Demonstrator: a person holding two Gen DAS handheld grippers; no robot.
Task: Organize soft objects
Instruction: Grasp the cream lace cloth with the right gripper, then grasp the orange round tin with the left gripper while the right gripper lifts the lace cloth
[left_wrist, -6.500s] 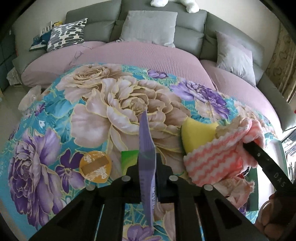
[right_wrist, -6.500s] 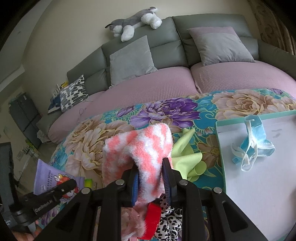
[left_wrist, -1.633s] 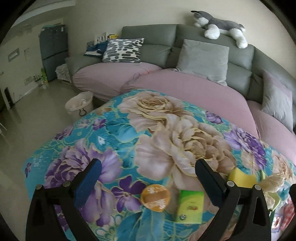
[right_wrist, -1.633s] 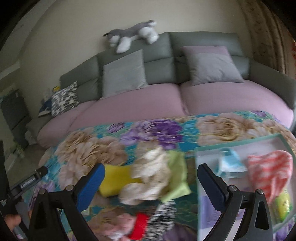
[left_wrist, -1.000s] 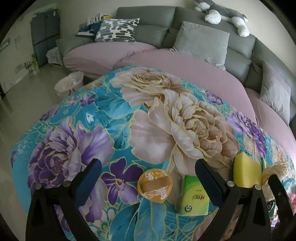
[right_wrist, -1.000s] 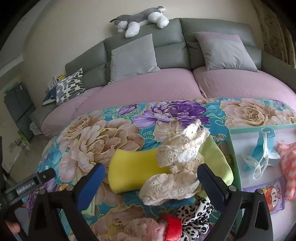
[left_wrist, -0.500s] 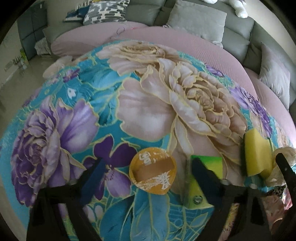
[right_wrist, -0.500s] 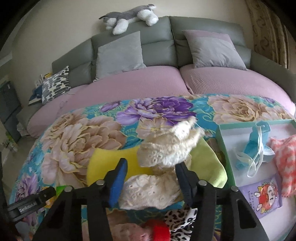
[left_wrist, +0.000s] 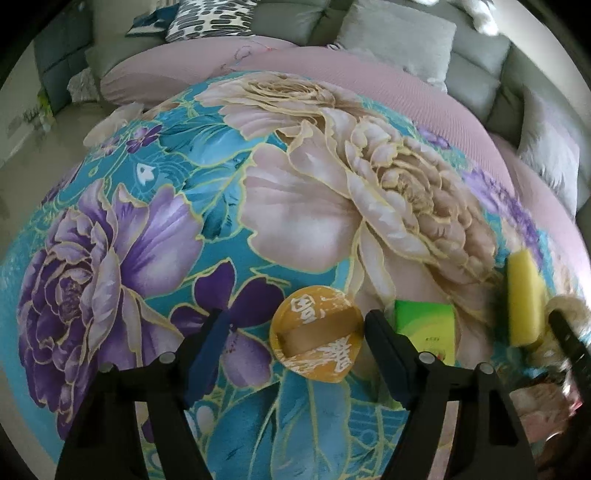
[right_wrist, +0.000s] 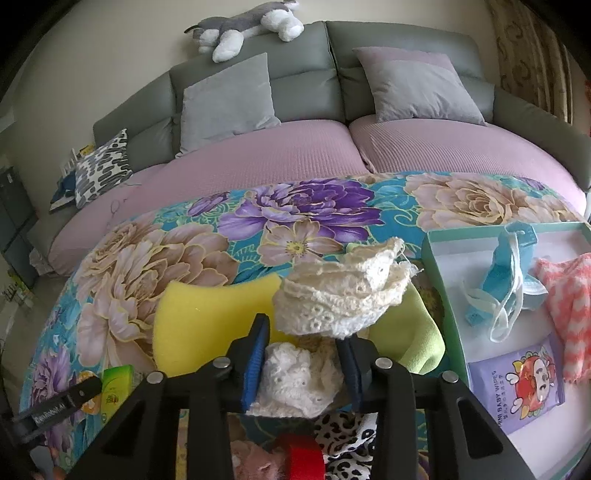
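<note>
1. Since a second ago your right gripper (right_wrist: 301, 363) has been closing its jaws, and its blue pads now pinch the cream crocheted lace piece (right_wrist: 343, 295); your left gripper (left_wrist: 295, 349) has come down over the orange powder puff (left_wrist: 316, 334), its jaws narrowing but still spread, with the puff lying between the tips, untouched.
2. Lace: knobbly openwork, crumpled in frilled layers, bunched above and between the pads. Its long axis runs roughly left to right across the right wrist view.
3. Just behind it lies a smooth yellow sponge (right_wrist: 207, 321), a waisted block with its length also left to right, and a lime-green cloth (right_wrist: 413, 339) touching the lace on the right.
4. The puff is a flat round disc with a satin band across it; a green tissue pack (left_wrist: 428, 328) lies just beside it.
5. Everything rests on the floral cloth (left_wrist: 177, 192), with open cloth toward its left edge.
6. Near the right edge sits the teal-rimmed tray (right_wrist: 439, 291), holding a blue face mask (right_wrist: 513, 258), baby wipes (right_wrist: 517, 384) and a pink striped towel (right_wrist: 569, 302).
</note>
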